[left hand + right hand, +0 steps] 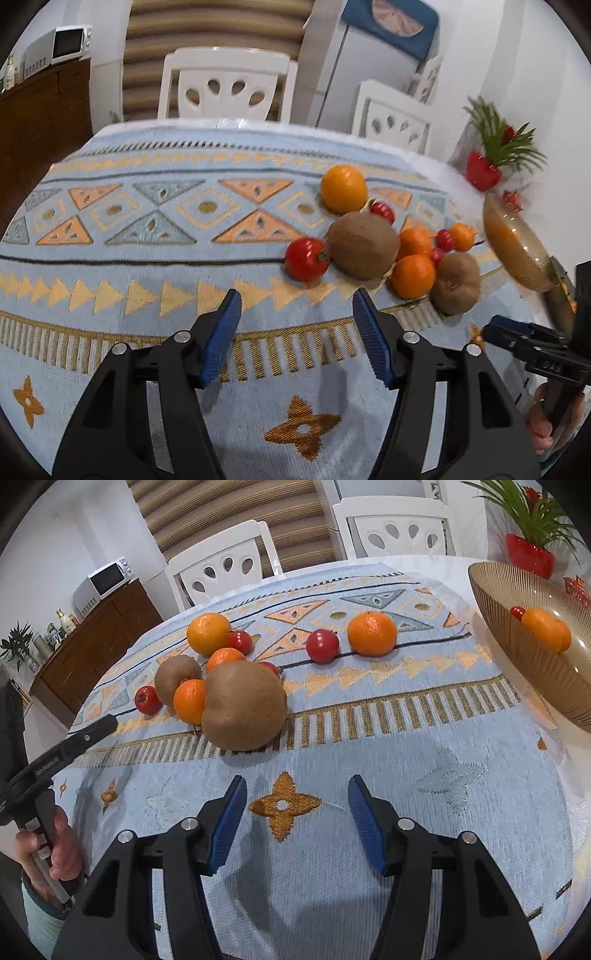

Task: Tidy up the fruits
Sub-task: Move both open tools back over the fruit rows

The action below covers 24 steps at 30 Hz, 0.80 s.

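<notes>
A cluster of fruit lies on the patterned tablecloth: a big brown kiwi [363, 245] [243, 705], a smaller kiwi [455, 283] [176, 677], several oranges [343, 189] [372, 633] and small red fruits [306, 258] [322, 645]. A ribbed amber glass bowl [532, 664] [517, 251] at the right holds an orange [546, 629] and a red fruit. My left gripper [297, 314] is open over bare cloth, short of the red fruit and big kiwi. My right gripper [297, 797] is open and empty, in front of the big kiwi.
Two white chairs [225, 86] [397, 526] stand behind the table. A red pot with a green plant [484, 171] [530, 554] sits at the far right corner. A wooden sideboard with a microwave [70, 42] is at the left. A hand [55, 845] holds the left gripper's handle.
</notes>
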Tool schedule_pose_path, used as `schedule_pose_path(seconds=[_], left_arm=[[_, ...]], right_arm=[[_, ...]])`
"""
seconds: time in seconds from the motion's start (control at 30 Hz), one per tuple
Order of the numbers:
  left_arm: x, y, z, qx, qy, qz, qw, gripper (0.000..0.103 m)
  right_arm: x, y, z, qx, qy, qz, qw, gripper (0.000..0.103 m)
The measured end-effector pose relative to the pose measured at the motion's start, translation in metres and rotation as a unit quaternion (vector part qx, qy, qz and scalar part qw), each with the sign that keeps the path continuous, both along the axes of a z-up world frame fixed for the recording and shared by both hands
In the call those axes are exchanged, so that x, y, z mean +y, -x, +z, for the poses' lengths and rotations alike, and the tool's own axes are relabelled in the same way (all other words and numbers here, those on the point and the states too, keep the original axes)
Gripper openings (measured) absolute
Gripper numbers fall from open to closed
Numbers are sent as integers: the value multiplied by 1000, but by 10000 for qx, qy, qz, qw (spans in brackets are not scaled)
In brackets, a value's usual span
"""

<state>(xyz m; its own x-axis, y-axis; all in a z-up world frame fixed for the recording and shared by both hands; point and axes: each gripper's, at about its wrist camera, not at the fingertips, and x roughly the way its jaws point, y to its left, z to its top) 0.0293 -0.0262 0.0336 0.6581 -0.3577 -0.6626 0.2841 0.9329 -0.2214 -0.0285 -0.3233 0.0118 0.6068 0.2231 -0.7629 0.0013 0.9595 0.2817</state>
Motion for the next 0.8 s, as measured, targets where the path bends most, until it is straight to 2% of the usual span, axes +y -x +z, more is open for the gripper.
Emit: schedule_pose_path(seconds=[0.07,0.47,0.53,0.6,0.8], left_arm=[[-1,2,-1,-23,-64,24,10000,73],[-2,-10,-14,410,-187,30,9990,73],[-2,-11,-15,462,-175,11,9988,77],[-2,-11,-15,481,-181,65,9987,89],[3,-12,-15,519,-59,160,9985,93]], right_arm=[[0,0,0,-12,5,-7,10000,57],[10,-2,-2,10,310,80,9995,63],[11,-2,-2,11,334,86,9994,63],[11,-2,-2,11,333,96,9994,65],[13,-2,-2,14,342,153,9993,69]])
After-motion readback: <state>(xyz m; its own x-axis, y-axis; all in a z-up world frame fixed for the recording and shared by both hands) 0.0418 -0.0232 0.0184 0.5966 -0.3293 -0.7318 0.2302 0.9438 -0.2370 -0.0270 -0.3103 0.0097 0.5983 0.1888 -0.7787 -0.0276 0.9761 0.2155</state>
